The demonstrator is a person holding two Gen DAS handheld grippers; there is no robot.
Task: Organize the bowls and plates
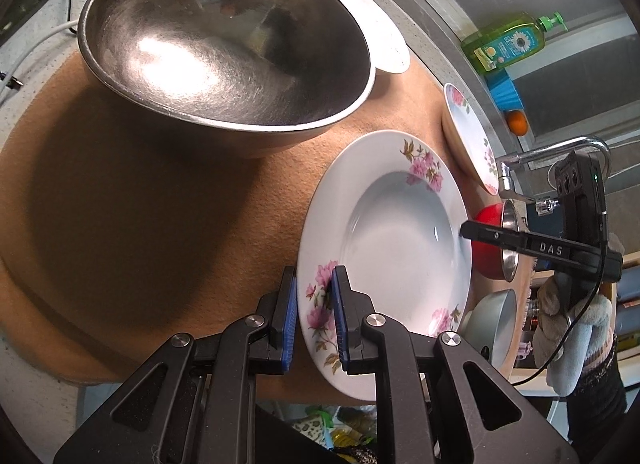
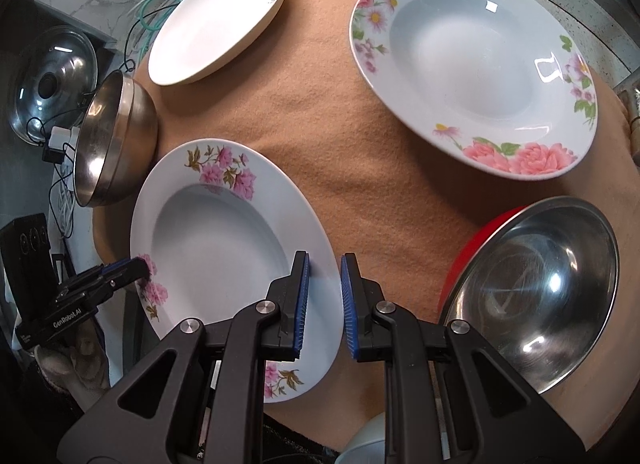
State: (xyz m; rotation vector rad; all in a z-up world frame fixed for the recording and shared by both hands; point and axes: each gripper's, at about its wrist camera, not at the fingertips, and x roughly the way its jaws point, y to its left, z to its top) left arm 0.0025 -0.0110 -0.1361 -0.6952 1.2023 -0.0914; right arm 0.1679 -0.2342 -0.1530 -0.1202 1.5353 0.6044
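Both grippers are clamped on one deep pink-flowered plate (image 2: pixel 224 248) on the tan-covered table (image 2: pixel 340 151): the left gripper (image 1: pixel 314 316) has its fingers nearly closed over the near rim, the right gripper (image 2: pixel 324 304) likewise on the opposite rim. This looks like the lift-and-stack step, probably onto the rose-patterned plate (image 2: pixel 472 67). Carrying it needs a level raise, clearing the steel bowl (image 2: pixel 116 143) just beside and the red-sided bowl (image 2: pixel 536 292) nearby.

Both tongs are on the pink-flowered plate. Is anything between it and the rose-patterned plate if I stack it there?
Nothing visible: only bare brown cloth lies between the pink-flowered plate and the rose-patterned plate. The red steel-lined bowl sits beside the right tongs, off that path.
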